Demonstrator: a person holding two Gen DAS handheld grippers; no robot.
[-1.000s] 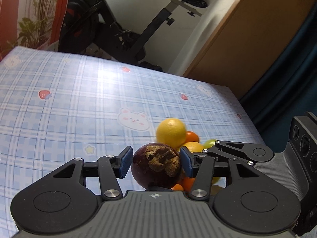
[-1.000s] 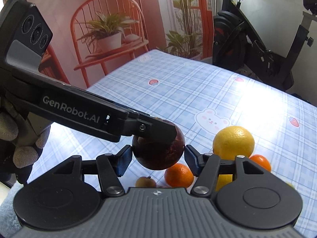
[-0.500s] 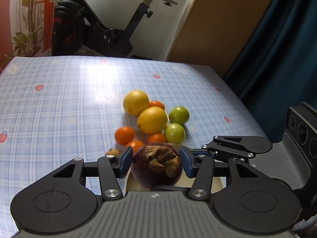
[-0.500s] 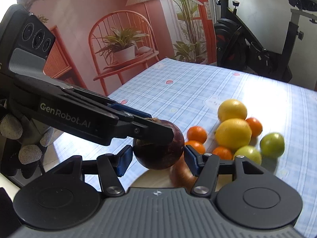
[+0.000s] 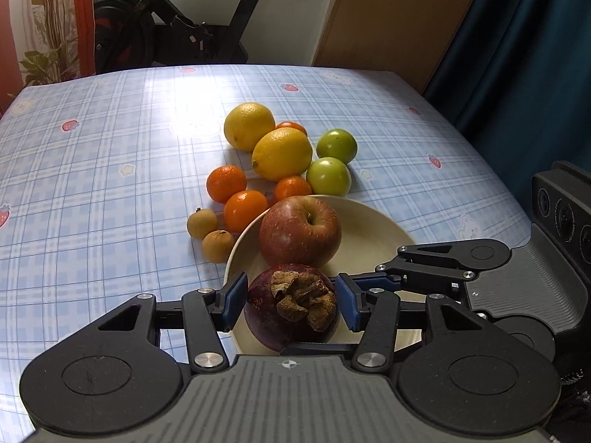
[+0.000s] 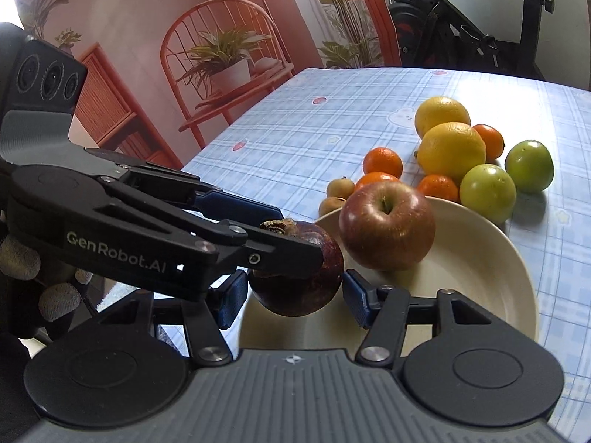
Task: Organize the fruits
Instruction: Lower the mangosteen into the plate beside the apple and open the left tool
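Blue plaid tablecloth (image 5: 110,192) with strawberry and bunny prints, black exercise bike (image 5: 155,29) past the table's far edge, wooden door (image 5: 399,18), dark blue curtain (image 5: 517,44), red chair (image 6: 221,59) with potted plant (image 6: 225,62) backdrop beyond the left edge

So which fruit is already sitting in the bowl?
Find the round cream bowl on the blue checked tablecloth. Inside it rests a big red apple. It is the only red fruit, larger than the small orange tangerines beside the rim.
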